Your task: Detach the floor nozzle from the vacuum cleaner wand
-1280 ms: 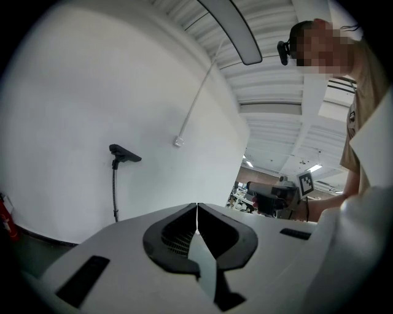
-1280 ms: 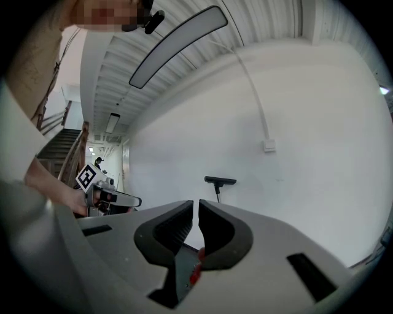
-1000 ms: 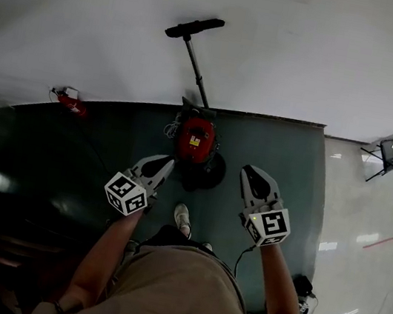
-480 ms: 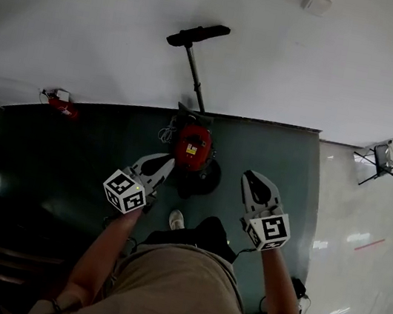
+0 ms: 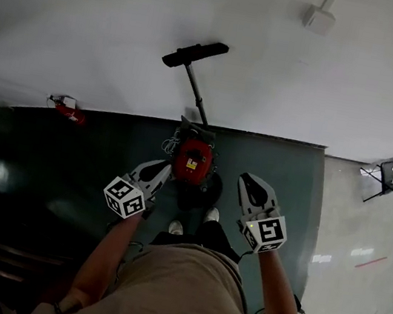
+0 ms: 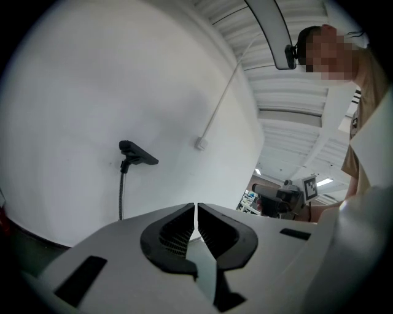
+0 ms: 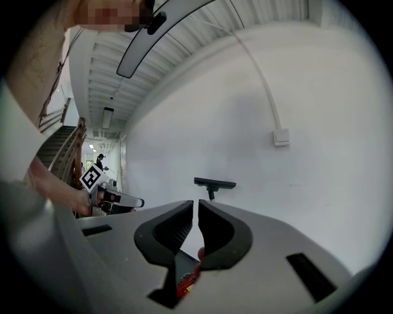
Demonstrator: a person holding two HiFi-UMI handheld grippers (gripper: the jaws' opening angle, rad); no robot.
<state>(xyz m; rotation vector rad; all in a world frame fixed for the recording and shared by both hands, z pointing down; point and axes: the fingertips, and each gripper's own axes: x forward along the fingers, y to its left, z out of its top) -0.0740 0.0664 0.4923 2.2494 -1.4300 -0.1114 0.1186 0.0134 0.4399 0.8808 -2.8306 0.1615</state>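
Both claws, left (image 5: 163, 166) and right (image 5: 247, 182), are pinched together on nothing, level either side of the red canister vacuum body (image 5: 193, 159) on the dark green floor. Black bar-shaped floor nozzle (image 5: 194, 54) tops the thin metal wand (image 5: 196, 96), which stands against the white wall (image 5: 331, 78). Nozzle's long axis lies crosswise to the wand, ahead of and above both claws, well apart; left judged slightly nearer.

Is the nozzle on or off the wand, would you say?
On: the nozzle sits joined to the top of the wand, against the wall.
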